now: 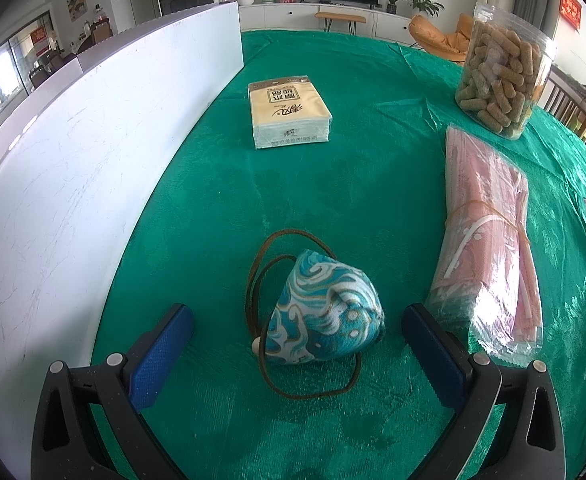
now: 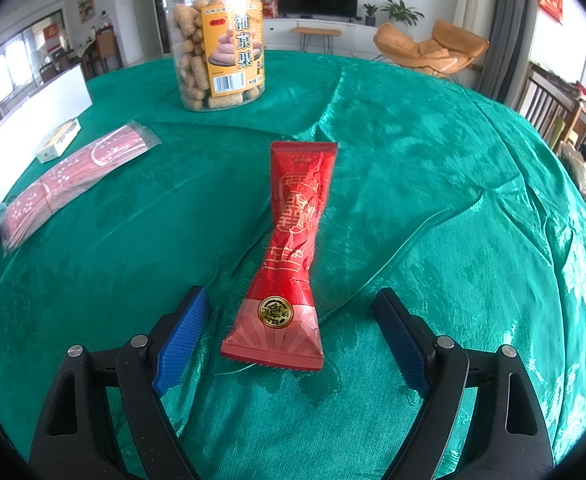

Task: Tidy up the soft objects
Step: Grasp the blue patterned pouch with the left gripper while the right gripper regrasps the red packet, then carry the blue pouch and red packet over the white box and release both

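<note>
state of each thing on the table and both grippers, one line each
left gripper: open, fingers either side of the pouch
right gripper: open, straddling the red packet's near end
drawstring pouch: lying free, cord looped loose around it
red packet: flat, sealed, twisted at the middle
pink mask pack: flat in clear wrap, rubber band around it
tissue pack: flat, looks unopened
snack jar: upright, full

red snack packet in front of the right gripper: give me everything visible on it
The red packet is a long, glossy foil-like pouch with gold printed patterns, a round gold seal near its lower end and serrated crimped ends. It is pinched narrow at the middle and creased, so it looks soft and lightly filled. It lies flat on the green tablecloth, lengthwise away from the camera, its near end between the open fingers of the right gripper, touching neither pad.
</note>
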The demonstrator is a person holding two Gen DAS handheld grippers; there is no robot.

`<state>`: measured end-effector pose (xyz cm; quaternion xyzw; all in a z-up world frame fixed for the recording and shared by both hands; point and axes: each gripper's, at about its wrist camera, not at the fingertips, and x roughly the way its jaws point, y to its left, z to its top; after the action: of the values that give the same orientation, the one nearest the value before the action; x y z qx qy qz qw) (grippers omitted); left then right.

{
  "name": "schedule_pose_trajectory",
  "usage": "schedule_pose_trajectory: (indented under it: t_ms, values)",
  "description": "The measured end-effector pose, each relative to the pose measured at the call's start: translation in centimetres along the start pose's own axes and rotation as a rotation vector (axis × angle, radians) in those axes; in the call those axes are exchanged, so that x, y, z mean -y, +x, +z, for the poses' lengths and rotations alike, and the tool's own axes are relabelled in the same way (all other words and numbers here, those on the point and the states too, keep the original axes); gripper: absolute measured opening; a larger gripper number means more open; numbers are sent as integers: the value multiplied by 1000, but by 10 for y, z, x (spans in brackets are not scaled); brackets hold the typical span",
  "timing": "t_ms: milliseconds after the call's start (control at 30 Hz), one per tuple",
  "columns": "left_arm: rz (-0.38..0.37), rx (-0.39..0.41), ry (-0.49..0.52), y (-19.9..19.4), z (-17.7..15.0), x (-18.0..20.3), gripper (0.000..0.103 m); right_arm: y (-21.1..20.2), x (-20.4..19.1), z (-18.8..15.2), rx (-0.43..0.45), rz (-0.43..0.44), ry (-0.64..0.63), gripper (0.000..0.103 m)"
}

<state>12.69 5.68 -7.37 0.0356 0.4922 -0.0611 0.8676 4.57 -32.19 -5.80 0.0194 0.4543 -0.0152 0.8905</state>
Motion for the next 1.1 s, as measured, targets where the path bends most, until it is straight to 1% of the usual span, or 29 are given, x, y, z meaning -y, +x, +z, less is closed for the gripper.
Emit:
schedule_pose_trajectory:
  t_ms: [33,100,133,167,233,300,367,433,467,533,567,600,633,700,733,800,900,933,1000,1033,1067,1100]
  values:
    - [-4,4,-1,-1,0,0,96,1,0,1,-10,-2,3,87]
    - [-16,45,-1,-10,0,-2,46,4,0,10,-80,-5,8,87]
    - [-15,52,-4,-11,0,-4,46,7,1,16,-125,-3,12,87]
    - [-33,51,-20,-12,1,-7,46,11,2,23,-175,0,17,87]
    - [-80,51,-57,-13,1,-15,45,17,3,34,-266,6,16,87]
    - [-144,55,-106,-15,1,-26,45,19,4,42,-315,19,16,87]
    - [-175,74,-143,-20,1,-34,45,17,4,52,-325,58,30,87]
    - [-200,94,-175,-25,1,-39,45,17,2,60,-325,79,37,87]
    - [-217,109,-194,-30,0,-41,45,20,-2,63,-342,81,27,87]
    - [-243,128,-219,-38,-3,-46,45,28,-6,62,-375,54,4,83]
    - [-264,136,-237,-44,-5,-49,45,29,-5,61,-375,37,-1,54]
    - [-283,150,-256,-53,-11,-53,45,27,-5,61,-352,5,-12,16]
    - [-293,164,-266,-61,-14,-55,45,24,-2,61,-341,5,-5,16]
    - [-308,192,-283,-81,-22,-59,45,19,6,60,-320,38,55,15]
    - [-317,204,-294,-90,-25,-61,45,15,5,61,-308,42,58,15]
    - [-349,236,-342,-112,-25,-72,45,2,-7,69,-266,74,52,15]
    - [-359,301,-385,-147,-14,-97,45,-23,-48,92,-200,161,12,15]
    - [-346,321,-389,-158,-10,-106,45,-32,-67,102,-176,193,-16,15]
    - [-295,364,-403,-181,2,-135,45,-47,-112,124,-137,271,-74,15]
    - [-255,376,-410,-189,8,-152,45,-58,-147,136,-115,331,-115,15]
    - [-225,379,-414,-192,10,-163,45,-64,-172,145,-105,371,-144,15]
    - [-165,377,-421,-195,13,-181,46,-71,-199,153,-96,416,-175,15]
